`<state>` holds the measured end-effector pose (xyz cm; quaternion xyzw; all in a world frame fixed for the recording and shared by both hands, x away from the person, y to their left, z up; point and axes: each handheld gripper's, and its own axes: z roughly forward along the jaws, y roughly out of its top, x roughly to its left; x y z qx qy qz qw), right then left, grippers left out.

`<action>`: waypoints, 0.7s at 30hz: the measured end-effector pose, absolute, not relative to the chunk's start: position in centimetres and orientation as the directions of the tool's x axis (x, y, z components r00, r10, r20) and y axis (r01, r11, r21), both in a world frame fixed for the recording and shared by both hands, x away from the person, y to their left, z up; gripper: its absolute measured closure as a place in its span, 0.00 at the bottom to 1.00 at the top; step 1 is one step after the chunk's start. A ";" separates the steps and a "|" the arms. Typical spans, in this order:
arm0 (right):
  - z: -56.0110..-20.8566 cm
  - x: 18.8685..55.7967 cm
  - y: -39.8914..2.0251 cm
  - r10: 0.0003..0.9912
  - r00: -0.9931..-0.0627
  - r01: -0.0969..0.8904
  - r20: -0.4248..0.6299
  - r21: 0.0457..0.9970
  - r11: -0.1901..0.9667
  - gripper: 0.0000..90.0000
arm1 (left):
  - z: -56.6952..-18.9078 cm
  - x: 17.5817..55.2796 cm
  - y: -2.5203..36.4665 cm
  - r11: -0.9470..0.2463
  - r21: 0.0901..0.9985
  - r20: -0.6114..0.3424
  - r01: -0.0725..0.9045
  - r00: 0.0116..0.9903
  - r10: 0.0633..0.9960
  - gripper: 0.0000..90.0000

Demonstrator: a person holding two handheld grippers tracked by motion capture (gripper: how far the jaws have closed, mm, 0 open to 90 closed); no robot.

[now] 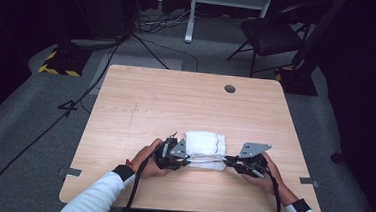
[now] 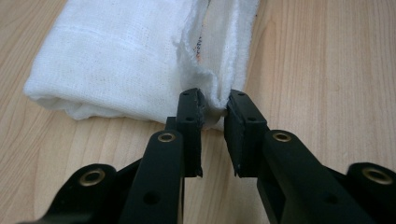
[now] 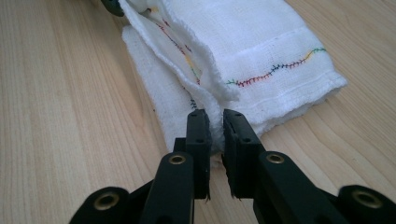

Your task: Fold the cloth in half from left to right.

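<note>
My left tongs (image 2: pixel 215 106) and right tongs (image 3: pixel 214 120) each pinch a near corner of the folded white gauze cloth (image 1: pixel 204 146), several folds made, another fold apparently left.

Two grippers at a folded white cloth (image 1: pixel 204 146) on the counter (image 1: pixel 176 100)

The left gripper (image 1: pixel 188 160) and right gripper (image 1: pixel 224 161) meet the cloth's near edge from opposite sides; a black chair (image 1: pixel 271 34) stands beyond.

Site: lab or studio recording bay | Evidence: cables (image 1: pixel 147 20) trailing across grey carpet (image 1: pixel 35 115); hazard-striped stand base (image 1: pixel 58 62); dark surroundings; wooden table (image 1: pixel 176 100); black chair (image 1: pixel 271 34) standing behind.
</note>
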<state>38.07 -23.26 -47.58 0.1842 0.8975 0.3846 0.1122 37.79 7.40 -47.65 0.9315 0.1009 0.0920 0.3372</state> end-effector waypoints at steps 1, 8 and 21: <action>-47.6 38.1 -23.3 0.418 -0.907 0.243 -0.062 0.732 0.637 0.90 | -47.6 37.8 7.4 -0.752 0.648 0.105 0.125 0.962 0.250 0.84; -47.7 37.8 -23.9 0.432 -0.899 0.253 -0.064 0.731 0.634 0.88 | -47.6 37.5 7.9 -0.746 0.652 0.104 0.137 0.958 0.266 0.83; -47.4 37.6 -24.8 0.467 -0.881 0.260 -0.081 0.742 0.618 0.82 | -47.5 37.1 8.8 -0.735 0.659 0.095 0.156 0.953 0.288 0.76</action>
